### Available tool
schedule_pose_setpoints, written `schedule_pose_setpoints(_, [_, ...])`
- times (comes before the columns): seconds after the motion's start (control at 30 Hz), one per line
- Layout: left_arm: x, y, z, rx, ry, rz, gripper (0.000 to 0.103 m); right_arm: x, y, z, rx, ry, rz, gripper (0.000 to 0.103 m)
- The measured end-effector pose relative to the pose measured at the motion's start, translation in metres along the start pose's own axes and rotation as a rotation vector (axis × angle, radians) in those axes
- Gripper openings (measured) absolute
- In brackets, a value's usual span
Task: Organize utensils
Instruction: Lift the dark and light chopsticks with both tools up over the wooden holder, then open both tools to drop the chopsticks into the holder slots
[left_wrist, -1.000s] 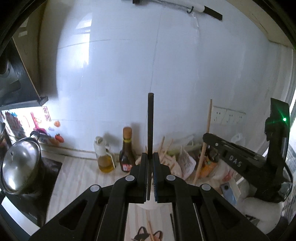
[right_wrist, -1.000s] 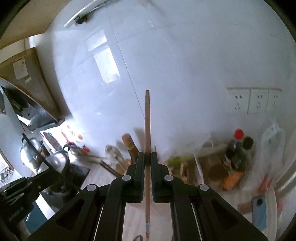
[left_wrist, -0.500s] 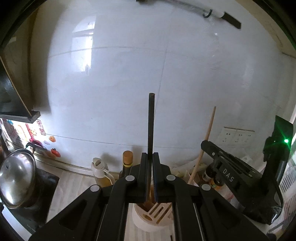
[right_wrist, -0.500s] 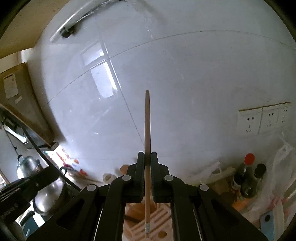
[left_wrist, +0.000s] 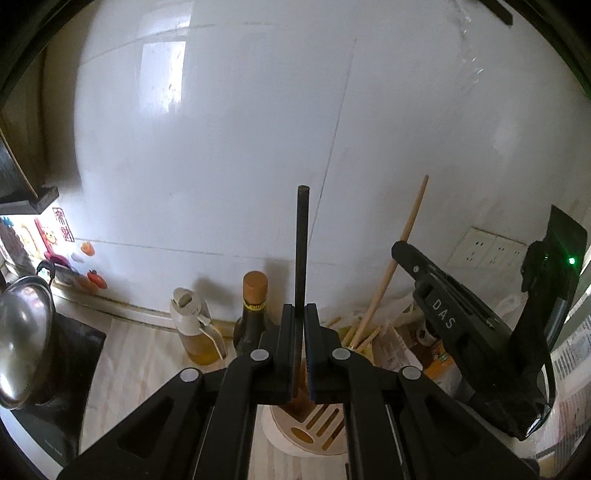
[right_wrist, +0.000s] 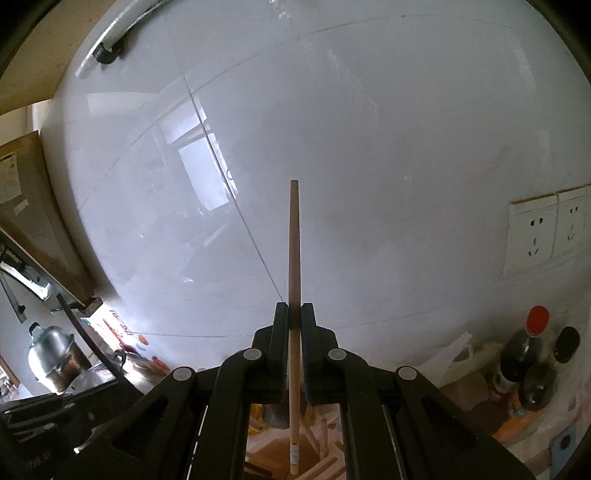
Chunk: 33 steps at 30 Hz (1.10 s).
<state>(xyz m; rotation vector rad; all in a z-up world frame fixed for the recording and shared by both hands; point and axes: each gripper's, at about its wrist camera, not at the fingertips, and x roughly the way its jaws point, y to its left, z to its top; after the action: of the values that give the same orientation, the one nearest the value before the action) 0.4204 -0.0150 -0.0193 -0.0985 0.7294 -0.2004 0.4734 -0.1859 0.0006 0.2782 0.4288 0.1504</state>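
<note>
Both tools, clamped on a dark chopstick and a wooden chopstick, now hover over the slotted holder.

The letters "DAS" stand in white on the black arm of the right gripper; other labels are unreadable.

On the table, against the wall, an oil dispenser stands left of a sauce bottle. Before them sits the utensil holder, directly under the left gripper, which pinches a dark chopstick upright. The right gripper is to its right, with a wooden chopstick upright between its fingers. A pot lid lies far left, and wall sockets are at right above two bottles.
</note>
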Motion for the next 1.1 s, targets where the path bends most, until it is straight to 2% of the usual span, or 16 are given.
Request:
schedule_pose_setpoints(0.23, [0.018,0.010,-0.005,-0.016,0.039,0.015,0.003,0.008,-0.001,-0.013,-0.021,-0.025,0.013,0.006])
schedule_pose_setpoints(0.47, [0.022,0.012,-0.007,-0.026,0.053,0.003,0.004,0.014,0.002,-0.025,-0.051,0.043,0.052,0.007])
schedule_pose_setpoints(0.6, [0.018,0.011,-0.006,-0.025,0.047,0.007,0.006,0.010,0.001,-0.026,-0.059,0.056,0.044,0.019])
schedule_pose_setpoints(0.67, [0.017,0.010,-0.006,-0.023,0.051,0.014,0.009,0.006,-0.001,-0.024,-0.054,0.059,0.040,0.020])
schedule_pose_setpoints(0.7, [0.016,0.009,-0.005,-0.024,0.054,0.030,0.013,0.005,-0.002,-0.023,-0.051,0.060,0.040,0.023])
schedule_pose_setpoints(0.73, [0.014,0.010,-0.005,-0.030,0.057,0.045,0.030,0.002,-0.003,-0.022,-0.047,0.064,0.041,0.028])
schedule_pose_setpoints(0.77, [0.012,0.010,-0.005,-0.033,0.053,0.048,0.059,-0.001,-0.003,-0.021,-0.044,0.064,0.037,0.032])
schedule_pose_setpoints(0.83, [0.003,0.011,-0.007,-0.038,0.019,0.076,0.087,-0.010,-0.005,-0.020,-0.039,0.067,0.029,0.039])
schedule_pose_setpoints(0.87, [-0.001,0.012,-0.007,-0.039,0.007,0.086,0.088,-0.016,-0.006,-0.020,-0.037,0.066,0.019,0.042])
schedule_pose_setpoints(0.93, [-0.007,0.013,-0.009,-0.036,0.005,0.100,0.089,-0.025,-0.009,-0.019,-0.032,0.071,-0.001,0.058])
schedule_pose_setpoints(1.03, [-0.015,0.016,-0.017,-0.023,-0.001,0.127,0.103,-0.044,-0.019,-0.022,-0.009,0.098,-0.053,0.071])
schedule_pose_setpoints(1.1, [-0.022,0.018,-0.027,-0.012,-0.015,0.144,0.103,-0.058,-0.027,-0.028,0.007,0.121,-0.085,0.077])
